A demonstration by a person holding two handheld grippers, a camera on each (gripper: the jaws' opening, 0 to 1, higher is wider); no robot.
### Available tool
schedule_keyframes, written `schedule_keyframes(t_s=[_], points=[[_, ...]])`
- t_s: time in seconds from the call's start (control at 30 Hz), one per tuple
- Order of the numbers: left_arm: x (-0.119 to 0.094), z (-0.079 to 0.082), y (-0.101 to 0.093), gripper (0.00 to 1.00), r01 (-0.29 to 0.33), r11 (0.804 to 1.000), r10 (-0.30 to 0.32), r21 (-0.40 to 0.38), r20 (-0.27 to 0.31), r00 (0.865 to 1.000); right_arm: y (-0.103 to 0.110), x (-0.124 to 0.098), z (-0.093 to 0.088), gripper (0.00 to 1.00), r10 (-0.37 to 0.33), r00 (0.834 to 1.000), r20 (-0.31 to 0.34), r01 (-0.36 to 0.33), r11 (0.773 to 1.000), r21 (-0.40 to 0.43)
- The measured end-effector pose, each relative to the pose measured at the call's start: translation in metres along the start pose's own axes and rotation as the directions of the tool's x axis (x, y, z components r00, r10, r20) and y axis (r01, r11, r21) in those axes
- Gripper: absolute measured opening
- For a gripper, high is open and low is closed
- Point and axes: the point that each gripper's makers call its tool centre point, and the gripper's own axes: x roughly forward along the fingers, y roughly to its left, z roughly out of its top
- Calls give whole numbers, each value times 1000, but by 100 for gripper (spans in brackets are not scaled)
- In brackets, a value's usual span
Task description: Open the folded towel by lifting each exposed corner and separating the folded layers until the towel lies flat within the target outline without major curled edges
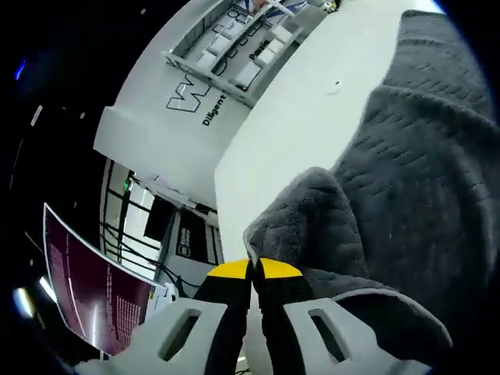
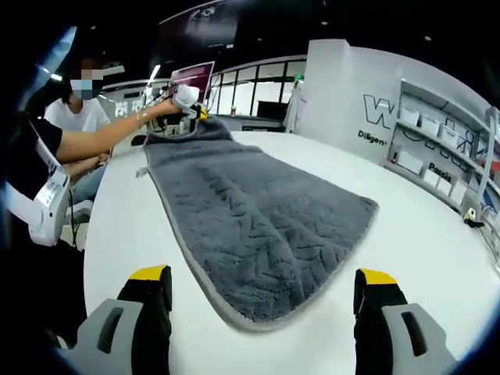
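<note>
A grey textured towel point(image 2: 250, 219) with a paler hem lies spread along the white table point(image 2: 422, 234). My right gripper point(image 2: 262, 289) stands open just short of the towel's near end, a yellow-tipped finger on each side and nothing between them. At the towel's far end my left gripper point(image 2: 187, 105), held by a person's hand, lifts a corner off the table. In the left gripper view, that left gripper point(image 1: 251, 269) is shut on a bunched towel corner point(image 1: 305, 211), and the rest of the towel point(image 1: 430, 156) runs away to the right.
A person point(image 2: 74, 117) in a white top sits beyond the table's far left edge. White shelving point(image 2: 437, 148) with boxes stands against a lettered wall at right. A dark red screen point(image 1: 94, 289) stands beyond the table edge in the left gripper view.
</note>
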Motion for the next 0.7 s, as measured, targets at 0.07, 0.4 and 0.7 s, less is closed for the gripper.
schedule_keyframes(t_s=[0.07, 0.4, 0.7], points=[[7, -9, -1, 3, 2, 999, 0, 37, -48, 999, -1, 0, 0, 99, -3, 1000, -1, 3, 1000, 2], [37, -41, -11, 3, 35, 989, -7, 144, -191, 982, -1, 3, 1, 99, -4, 1000, -6, 4, 1000, 0], [42, -46, -23, 3, 48, 989, -17, 142, -210, 978, -2, 4, -2, 99, -4, 1000, -12, 4, 1000, 9]])
